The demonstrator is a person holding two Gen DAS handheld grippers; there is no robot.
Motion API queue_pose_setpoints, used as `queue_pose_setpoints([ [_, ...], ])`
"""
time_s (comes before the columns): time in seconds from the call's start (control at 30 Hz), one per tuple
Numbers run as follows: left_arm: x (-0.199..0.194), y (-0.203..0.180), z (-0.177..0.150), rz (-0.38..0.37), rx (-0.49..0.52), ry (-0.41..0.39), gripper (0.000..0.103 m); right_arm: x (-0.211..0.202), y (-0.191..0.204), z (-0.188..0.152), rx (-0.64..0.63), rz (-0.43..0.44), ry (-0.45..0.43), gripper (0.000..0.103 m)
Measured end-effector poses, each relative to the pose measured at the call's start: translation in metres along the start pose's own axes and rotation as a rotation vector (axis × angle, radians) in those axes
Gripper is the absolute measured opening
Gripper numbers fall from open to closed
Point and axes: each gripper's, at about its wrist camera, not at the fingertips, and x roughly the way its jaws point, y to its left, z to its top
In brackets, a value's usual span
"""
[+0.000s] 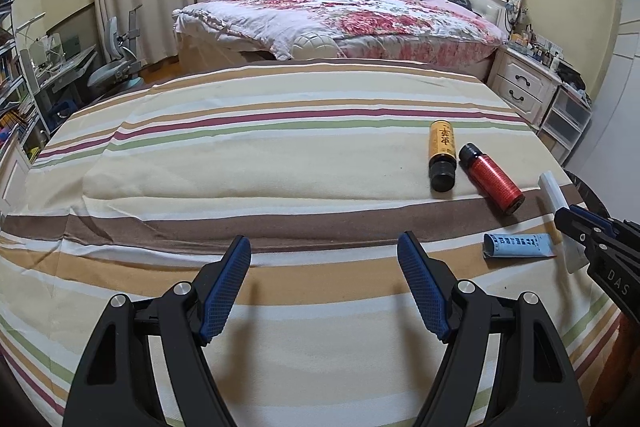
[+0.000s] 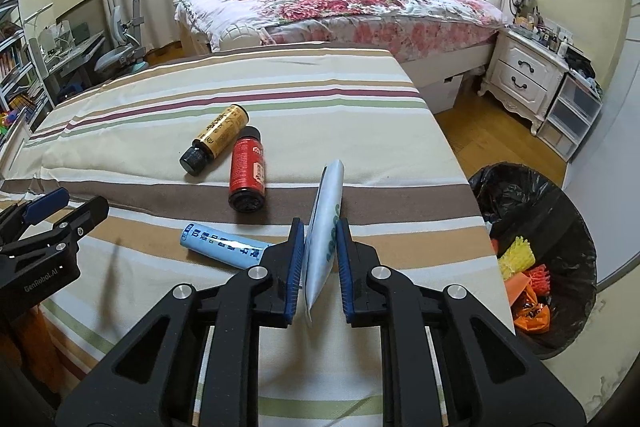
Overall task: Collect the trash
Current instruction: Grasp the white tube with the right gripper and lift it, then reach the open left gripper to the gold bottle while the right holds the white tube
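White tube (image 2: 324,227): clamped on edge in right gripper (image 2: 318,227). Left gripper (image 1: 324,247): jaws spread, empty. Lined bin (image 2: 560,211) beside striped table (image 2: 280,75).

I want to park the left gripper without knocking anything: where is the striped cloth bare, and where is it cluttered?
Bare: the striped cloth left of the yellow bottle, up to its far edge, and the near strip under the open left gripper. Crowded: the right end, where the yellow bottle, red bottle and blue tube lie close by the right gripper, shut on a white pouch.
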Motion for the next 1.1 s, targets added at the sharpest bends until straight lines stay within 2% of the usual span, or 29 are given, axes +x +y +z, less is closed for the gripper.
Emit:
queue_pose_setpoints([
  [0.5,0.032,-0.048,0.032,-0.049,0.071,-0.003,0.074,0.021,-0.024,0.006,0.028,-0.006,0.013,0.016],
  [0.8,0.054,-0.064,0.049,-0.064,0.091,0.009,0.073,0.028,-0.035,0.014,0.042,-0.007,0.014,0.017],
  [0.9,0.061,-0.067,0.053,-0.073,0.094,0.025,0.065,0.028,-0.036,0.015,0.042,-0.005,0.013,0.017],
  [1.0,0.067,-0.071,0.054,-0.095,0.101,0.045,0.049,0.028,-0.036,0.015,0.044,-0.005,0.014,0.017],
  [1.07,0.07,-0.073,0.054,-0.107,0.108,0.061,0.035,0.028,-0.036,0.015,0.043,-0.006,0.014,0.017],
  [1.1,0.07,-0.073,0.054,-0.104,0.113,0.055,0.032,0.028,-0.036,0.016,0.043,-0.006,0.013,0.017],
])
